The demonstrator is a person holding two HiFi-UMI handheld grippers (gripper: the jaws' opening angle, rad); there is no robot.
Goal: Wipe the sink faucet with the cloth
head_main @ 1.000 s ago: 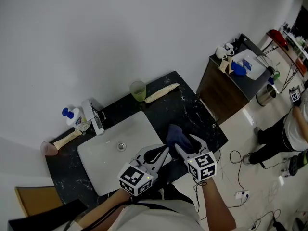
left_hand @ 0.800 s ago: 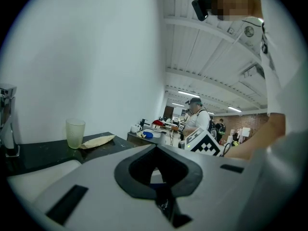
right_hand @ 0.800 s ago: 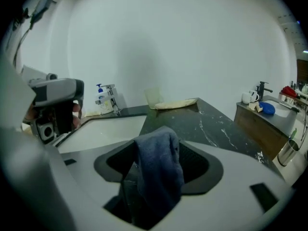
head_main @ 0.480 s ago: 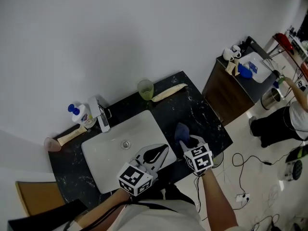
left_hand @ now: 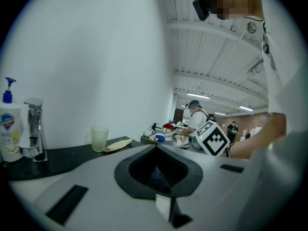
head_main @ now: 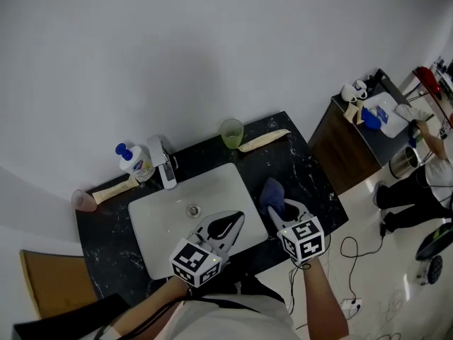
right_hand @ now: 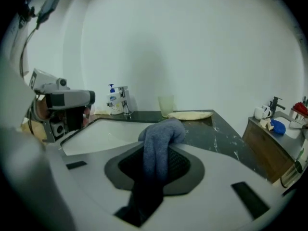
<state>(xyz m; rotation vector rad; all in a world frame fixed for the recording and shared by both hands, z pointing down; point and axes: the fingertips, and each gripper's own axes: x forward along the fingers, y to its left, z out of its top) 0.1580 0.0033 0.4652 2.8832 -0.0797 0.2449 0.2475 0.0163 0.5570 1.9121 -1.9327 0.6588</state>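
Note:
The chrome faucet [head_main: 165,163] stands at the back left of the white sink [head_main: 166,225], also seen in the left gripper view [left_hand: 32,124] and the right gripper view [right_hand: 125,100]. A blue-grey cloth [head_main: 272,193] lies bunched on the black counter right of the sink. My right gripper [head_main: 284,210] has just been closing its jaws and now pinches that cloth [right_hand: 161,138], which sticks up between them. My left gripper [head_main: 228,223] hovers over the sink's front edge, jaws together and empty [left_hand: 156,146].
A soap bottle [head_main: 132,161] stands left of the faucet, with a pink cup [head_main: 83,201] and a beige roll [head_main: 117,188] further left. A green cup [head_main: 231,133] and another beige roll [head_main: 262,141] sit at the back. A dark cabinet [head_main: 354,140] and a person [head_main: 425,183] are to the right.
The right gripper's jaws stood wide around the cloth and have closed onto it. Both grippers shifted a little over the counter; the cloth stays right of the sink.

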